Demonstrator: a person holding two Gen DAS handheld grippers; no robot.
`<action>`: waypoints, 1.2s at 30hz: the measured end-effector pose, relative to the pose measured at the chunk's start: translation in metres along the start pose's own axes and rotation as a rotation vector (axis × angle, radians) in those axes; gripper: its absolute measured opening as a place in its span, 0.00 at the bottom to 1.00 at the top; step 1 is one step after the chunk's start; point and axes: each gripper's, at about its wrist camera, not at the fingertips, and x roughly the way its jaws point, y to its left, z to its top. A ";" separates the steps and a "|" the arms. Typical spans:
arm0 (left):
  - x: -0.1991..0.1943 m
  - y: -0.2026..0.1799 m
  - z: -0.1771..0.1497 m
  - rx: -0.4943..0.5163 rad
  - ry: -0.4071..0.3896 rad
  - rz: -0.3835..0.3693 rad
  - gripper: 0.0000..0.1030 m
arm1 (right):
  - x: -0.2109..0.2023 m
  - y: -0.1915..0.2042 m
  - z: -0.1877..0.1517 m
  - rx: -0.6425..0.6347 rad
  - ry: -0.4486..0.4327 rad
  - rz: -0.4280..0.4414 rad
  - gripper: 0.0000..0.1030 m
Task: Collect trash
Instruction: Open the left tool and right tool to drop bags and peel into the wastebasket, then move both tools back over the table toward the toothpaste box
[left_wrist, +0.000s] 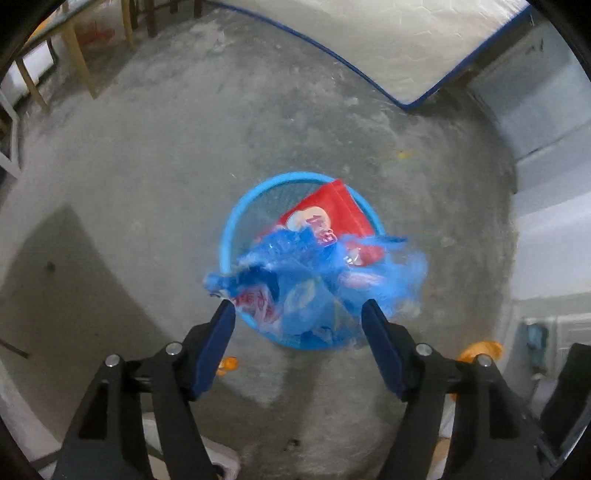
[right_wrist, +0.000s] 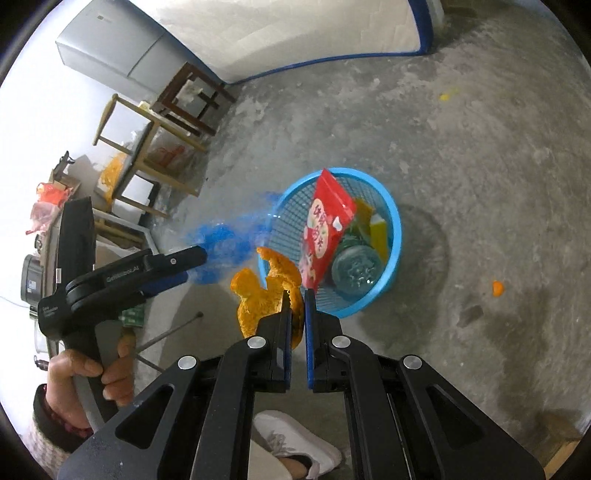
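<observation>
A blue mesh basket (left_wrist: 236, 218) stands on the concrete floor with a red snack packet (left_wrist: 332, 210) leaning inside it. A crumpled blue plastic bag (left_wrist: 314, 273) hangs blurred over the basket's near rim, just past my left gripper (left_wrist: 297, 306), which stands open and does not touch it. In the right wrist view the basket (right_wrist: 391, 221) also holds a clear plastic container (right_wrist: 356, 266) and a yellow item (right_wrist: 380, 232). My right gripper (right_wrist: 297, 295) is shut on a large orange peel (right_wrist: 266, 291) beside the basket's near side. The left gripper (right_wrist: 194, 266) shows at the left, beside the blue bag (right_wrist: 229, 236).
Small orange scraps (right_wrist: 498, 288) lie on the floor to the right of the basket. A white mattress with blue trim (right_wrist: 295, 33) stands at the back. Wooden stools (right_wrist: 147, 147) and a grey fridge (right_wrist: 110, 51) are at the left. A person's white shoe (right_wrist: 295, 443) is below.
</observation>
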 end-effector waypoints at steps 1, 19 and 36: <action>0.002 0.001 -0.001 -0.009 0.014 -0.018 0.67 | 0.005 0.000 0.003 0.000 0.007 -0.002 0.04; -0.298 0.063 -0.159 0.055 -0.435 -0.042 0.82 | 0.168 0.047 0.055 -0.128 0.208 -0.097 0.37; -0.374 0.185 -0.411 -0.344 -0.746 0.216 0.88 | -0.016 0.125 0.002 -0.358 0.023 0.103 0.57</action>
